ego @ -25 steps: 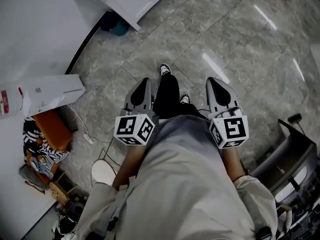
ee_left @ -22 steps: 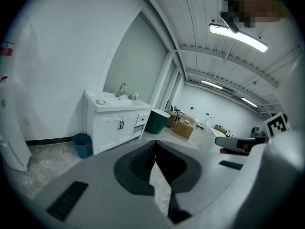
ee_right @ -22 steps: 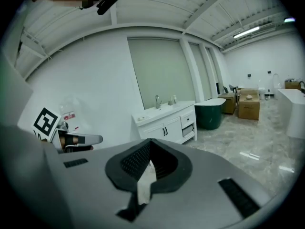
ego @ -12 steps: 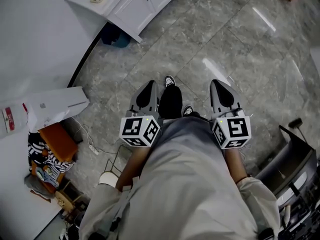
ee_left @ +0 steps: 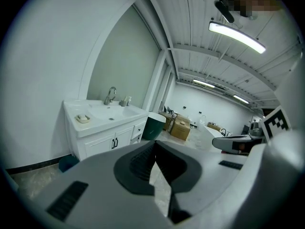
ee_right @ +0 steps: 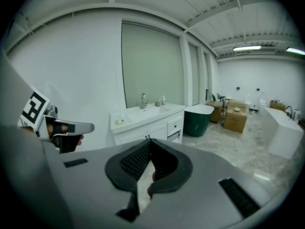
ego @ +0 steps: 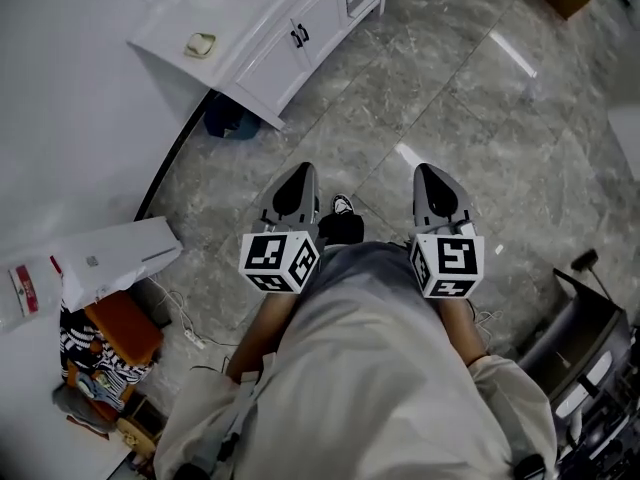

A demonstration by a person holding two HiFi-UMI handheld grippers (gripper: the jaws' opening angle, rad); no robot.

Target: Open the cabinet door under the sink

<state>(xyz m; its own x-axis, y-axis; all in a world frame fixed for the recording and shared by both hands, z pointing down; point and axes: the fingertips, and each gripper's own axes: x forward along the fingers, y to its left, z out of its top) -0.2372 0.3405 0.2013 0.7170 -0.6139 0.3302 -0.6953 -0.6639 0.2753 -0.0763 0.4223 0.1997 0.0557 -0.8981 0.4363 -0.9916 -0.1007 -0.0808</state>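
Note:
The white sink cabinet [ego: 262, 28] stands against the wall a few steps ahead. Its two doors under the basin carry black handles [ego: 299, 35] and are closed. My left gripper [ego: 302, 175] and right gripper [ego: 431, 173] are held side by side at waist height, far short of it. Both have their jaws together with nothing between them. In the left gripper view the doors [ee_left: 108, 144] sit below the basin and tap [ee_left: 110, 94], beyond my left gripper [ee_left: 155, 144]. In the right gripper view the cabinet [ee_right: 152, 123] shows just over my right gripper [ee_right: 149, 140].
A soap dish [ego: 200, 44] lies on the counter. A blue thing [ego: 228, 123] sits on the floor by the cabinet's near end. Bags and a white box [ego: 115, 253] crowd the left wall. A dark green tub [ee_left: 154, 126] and cardboard boxes [ee_left: 181, 127] stand beyond the cabinet.
The person has stepped forward, and more of the sink cabinet has come into the head view. Both grippers stay shut and level in front of the body.

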